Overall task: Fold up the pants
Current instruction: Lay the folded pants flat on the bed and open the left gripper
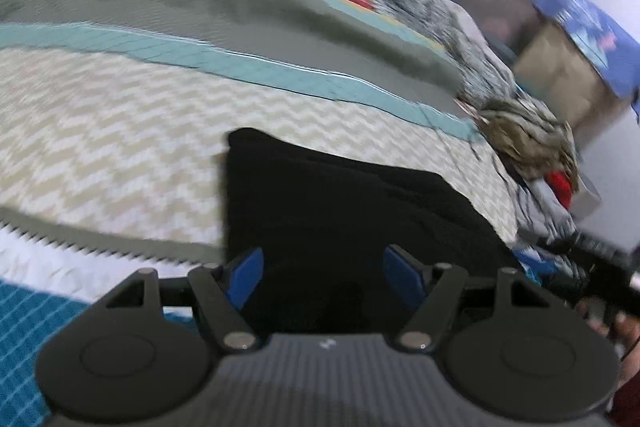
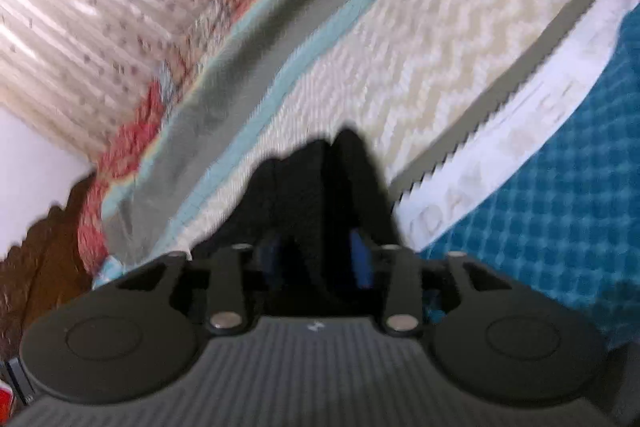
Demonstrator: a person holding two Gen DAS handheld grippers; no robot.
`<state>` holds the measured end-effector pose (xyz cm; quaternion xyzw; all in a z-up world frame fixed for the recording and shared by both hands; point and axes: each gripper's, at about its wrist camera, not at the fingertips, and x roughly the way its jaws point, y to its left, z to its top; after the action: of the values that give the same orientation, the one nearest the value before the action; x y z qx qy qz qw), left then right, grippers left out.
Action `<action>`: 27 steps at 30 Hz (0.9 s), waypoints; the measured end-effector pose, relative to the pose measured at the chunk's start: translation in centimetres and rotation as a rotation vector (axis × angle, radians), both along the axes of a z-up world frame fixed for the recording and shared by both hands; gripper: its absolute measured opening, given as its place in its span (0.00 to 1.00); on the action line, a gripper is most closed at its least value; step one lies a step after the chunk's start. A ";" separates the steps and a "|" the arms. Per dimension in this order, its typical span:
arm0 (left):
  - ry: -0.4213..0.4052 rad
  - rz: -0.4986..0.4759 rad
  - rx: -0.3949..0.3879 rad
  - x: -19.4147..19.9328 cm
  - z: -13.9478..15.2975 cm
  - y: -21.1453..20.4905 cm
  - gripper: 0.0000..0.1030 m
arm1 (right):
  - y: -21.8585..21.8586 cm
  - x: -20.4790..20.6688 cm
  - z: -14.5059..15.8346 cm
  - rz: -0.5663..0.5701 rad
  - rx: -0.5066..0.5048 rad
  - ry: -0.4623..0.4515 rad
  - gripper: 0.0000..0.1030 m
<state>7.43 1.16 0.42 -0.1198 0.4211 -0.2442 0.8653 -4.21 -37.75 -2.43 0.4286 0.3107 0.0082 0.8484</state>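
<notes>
Jaws parted around black pants (image 1: 344, 211)

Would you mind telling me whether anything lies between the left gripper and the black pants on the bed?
Nothing visible does. The left gripper has its blue-padded jaws spread wide with the black fabric pants directly ahead between them, lying on the cream zigzag bedspread. The tangled brownish clothing pile sits off to the side.

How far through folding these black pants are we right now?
Partly done, I'd judge. The black pants lie on the bed cover as a compact dark slab. The left gripper is open over them. The right gripper has black cloth between its fingers; blur hides the grip. Final folds and smoothing probably remain.
</notes>
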 end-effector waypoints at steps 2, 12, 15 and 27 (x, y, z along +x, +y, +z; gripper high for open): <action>-0.002 -0.036 0.016 0.0 -0.3 -1.5 0.66 | -0.2 -0.7 1.7 -0.002 -0.047 -0.064 0.42; 0.039 -0.123 0.174 -1.5 -4.8 -5.0 0.71 | 4.7 0.4 -1.2 0.262 -0.229 0.020 0.29; 0.036 -0.125 0.204 -1.9 -5.7 -5.0 0.75 | 2.2 0.1 -4.4 0.197 -0.141 0.083 0.07; 0.027 -0.072 0.110 -3.2 -3.9 -2.4 0.77 | 1.9 -0.8 -3.3 0.155 -0.082 0.071 0.06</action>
<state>4.22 -1.25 -3.47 -0.0600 0.4495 -0.2501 0.8554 -5.06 -35.80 -5.70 0.3681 0.3727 0.0460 0.8506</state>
